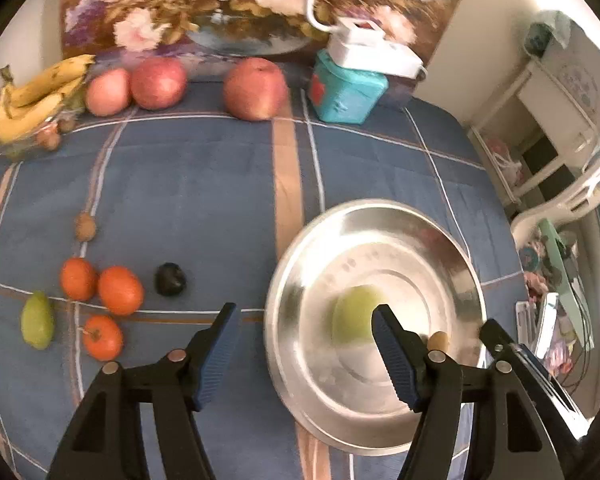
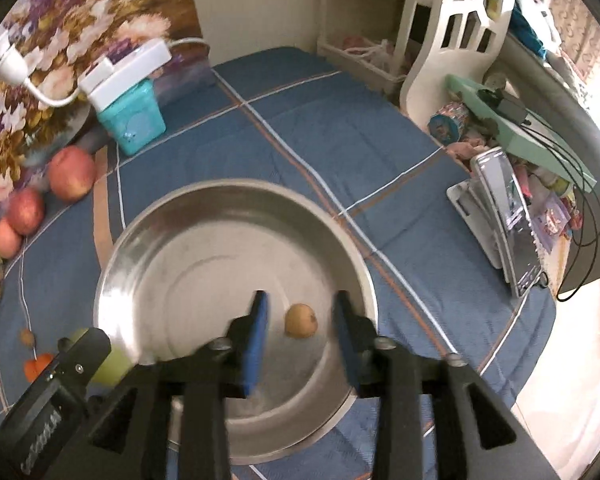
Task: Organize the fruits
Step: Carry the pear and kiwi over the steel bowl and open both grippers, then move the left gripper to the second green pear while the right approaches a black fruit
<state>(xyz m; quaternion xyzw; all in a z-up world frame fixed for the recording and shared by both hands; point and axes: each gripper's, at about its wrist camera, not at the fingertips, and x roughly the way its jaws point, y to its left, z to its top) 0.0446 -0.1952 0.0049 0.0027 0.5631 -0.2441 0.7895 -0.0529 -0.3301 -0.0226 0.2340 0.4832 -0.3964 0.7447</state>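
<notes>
Left wrist view: round shiny steel bowl (image 1: 374, 320) stands on the blue plaid-covered worktop (image 1: 188, 184); a pale green fruit (image 1: 354, 320) lies inside it.
Left tongs (image 1: 306, 350): spread wide, empty, one finger over the bowl.
Right tongs (image 2: 300, 336): partly apart, straddling a small tan round fruit (image 2: 301, 320) on the bowl floor without touching it.
Loose fruit: three orange tangerines (image 1: 118, 290), a dark plum-like fruit (image 1: 171, 279), a green pear-shaped fruit (image 1: 37, 320), red apples (image 1: 255, 89) and yellow bananas (image 1: 36, 96) well apart at the back.
Handling: tangerines look light, soft-skinned and rollable; best pinched gently across the middle.
</notes>
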